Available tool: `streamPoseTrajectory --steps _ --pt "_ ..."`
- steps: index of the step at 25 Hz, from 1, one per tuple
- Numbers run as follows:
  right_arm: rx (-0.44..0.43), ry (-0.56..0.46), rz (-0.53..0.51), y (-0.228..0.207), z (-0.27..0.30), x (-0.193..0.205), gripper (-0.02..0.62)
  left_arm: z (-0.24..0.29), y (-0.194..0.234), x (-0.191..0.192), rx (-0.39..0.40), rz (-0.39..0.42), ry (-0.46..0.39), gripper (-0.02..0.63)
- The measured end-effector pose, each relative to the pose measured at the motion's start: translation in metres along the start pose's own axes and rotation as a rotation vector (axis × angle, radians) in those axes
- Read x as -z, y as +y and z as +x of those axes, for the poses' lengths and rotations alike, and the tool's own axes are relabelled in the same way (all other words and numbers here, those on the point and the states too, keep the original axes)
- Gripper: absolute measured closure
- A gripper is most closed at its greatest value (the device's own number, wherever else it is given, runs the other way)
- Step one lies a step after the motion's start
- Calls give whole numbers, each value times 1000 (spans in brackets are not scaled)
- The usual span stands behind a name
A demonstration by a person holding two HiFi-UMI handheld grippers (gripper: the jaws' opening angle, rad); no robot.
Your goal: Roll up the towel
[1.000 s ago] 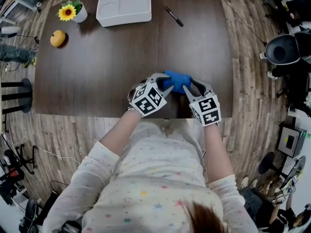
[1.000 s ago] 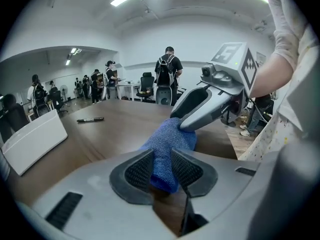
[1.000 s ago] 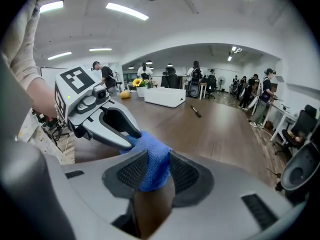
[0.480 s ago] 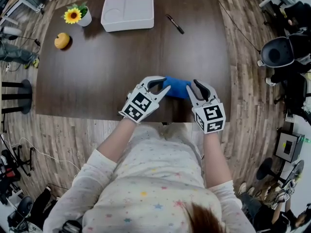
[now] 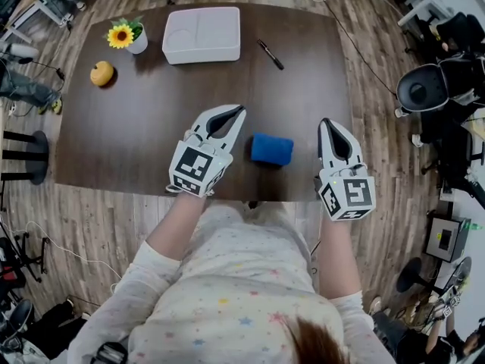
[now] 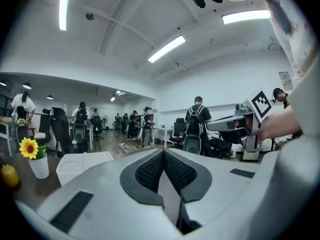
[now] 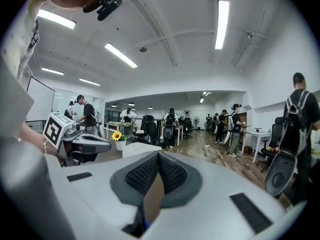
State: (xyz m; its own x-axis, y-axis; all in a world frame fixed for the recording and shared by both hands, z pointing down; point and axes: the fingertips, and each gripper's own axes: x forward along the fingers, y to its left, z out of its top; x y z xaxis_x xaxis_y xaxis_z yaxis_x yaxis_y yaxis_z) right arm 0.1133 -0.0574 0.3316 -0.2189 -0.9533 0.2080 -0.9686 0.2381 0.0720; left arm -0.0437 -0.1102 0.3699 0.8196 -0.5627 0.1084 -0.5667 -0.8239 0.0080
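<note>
Towel (image 5: 271, 149), blue and rolled, lies at centre frame near the lower edge of the table (image 5: 136, 142). I hold my left gripper (image 5: 236, 110) left of it, jaws just closed together on nothing. My right gripper (image 5: 326, 122) is to its right, jaws pressed together, empty.

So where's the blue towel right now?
In the head view, the towel lies rolled up on the table, close to its near edge, between the left gripper and the right gripper, touching neither.
</note>
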Motion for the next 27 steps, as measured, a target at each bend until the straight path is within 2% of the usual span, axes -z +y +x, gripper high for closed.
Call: streamPoseTrajectory --steps 5,10,15,27 --pt "71 -117 -13 -12 -14 -40 595 -12 15 -36 -53 12 -52 594" --pt "80 -153 -18 -13 -19 -62 595 -18 22 -51 -79 29 -53 594" --pt "98 -181 -18 -17 -24 -70 595 -21 21 -59 -98 43 -71 594" --pt "80 -202 -39 -12 -28 -75 595 -32 29 -66 -150 15 -95 594"
